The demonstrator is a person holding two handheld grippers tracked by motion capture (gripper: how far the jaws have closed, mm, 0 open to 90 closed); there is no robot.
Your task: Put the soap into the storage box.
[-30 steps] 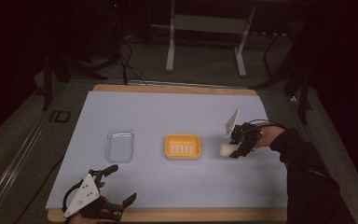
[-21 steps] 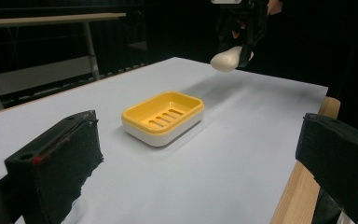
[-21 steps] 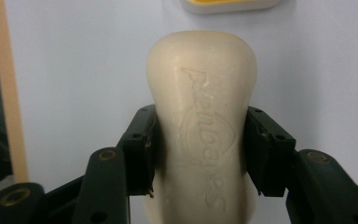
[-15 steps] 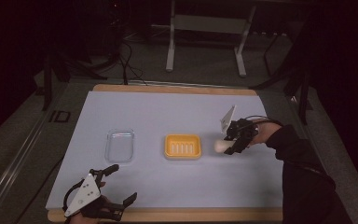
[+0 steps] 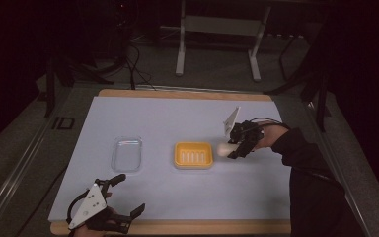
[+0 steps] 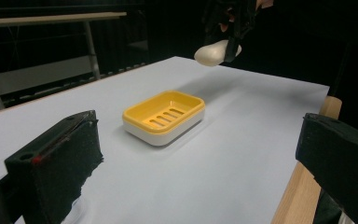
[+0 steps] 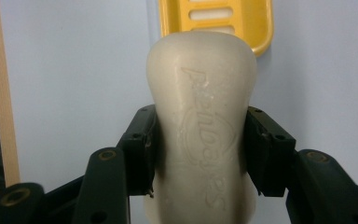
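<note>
Soap bar carried nearer yellow dish, right claw clamping its sides, long axis twd dish

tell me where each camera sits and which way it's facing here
High view: fixed above the person's side, looking forward and down on the table; shows both forearms, left gripper, right gripper.
Left gripper view: rides low near the table's near edge, looking across it between its own open jaws at the yellow soap dish.
Right gripper view: looks along its jaws, shut on the soap bar, with the dish beyond.
Shared: all three show the dish and the soap.
</note>
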